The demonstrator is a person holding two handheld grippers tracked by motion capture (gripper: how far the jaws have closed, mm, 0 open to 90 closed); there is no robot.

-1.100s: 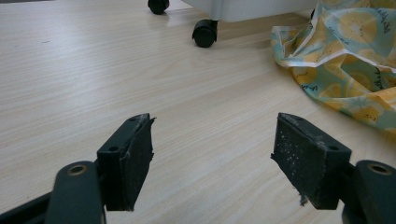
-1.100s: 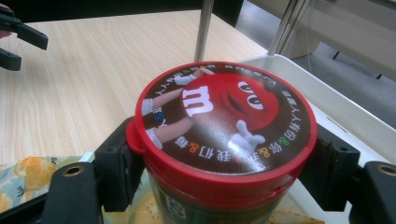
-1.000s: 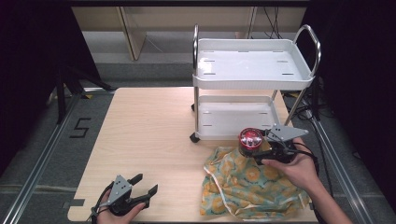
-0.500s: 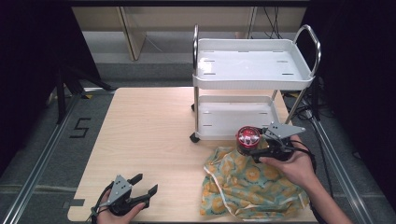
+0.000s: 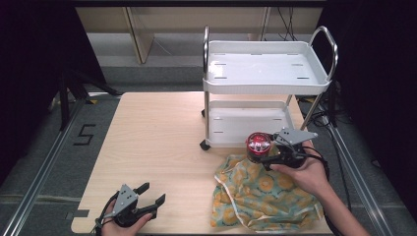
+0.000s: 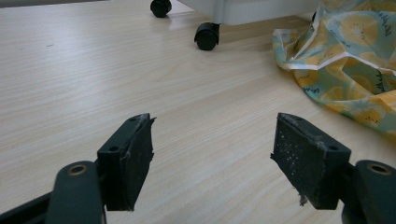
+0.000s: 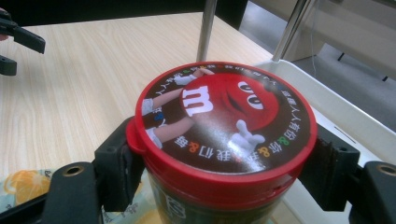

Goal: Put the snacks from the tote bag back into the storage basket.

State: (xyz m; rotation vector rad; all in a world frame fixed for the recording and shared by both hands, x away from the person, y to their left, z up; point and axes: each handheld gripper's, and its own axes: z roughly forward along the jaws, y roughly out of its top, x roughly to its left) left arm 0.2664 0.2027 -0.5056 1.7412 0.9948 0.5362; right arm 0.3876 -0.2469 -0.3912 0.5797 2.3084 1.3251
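The right tool (image 5: 269, 156) is pinching a candy jar with a red lid (image 7: 224, 126), one jaw on each side, just under the lid. The jar is held up in the air, over the edge of the lemon cloth (image 5: 265, 196) and right next to the white cart (image 5: 268, 73). So the picking up is done. I think the jar goes into the cart's low tray (image 5: 246, 123) next, and that part is left. The left tool (image 6: 212, 163) is spread wide with nothing in it, far from the cart, low over the table (image 5: 157, 132).
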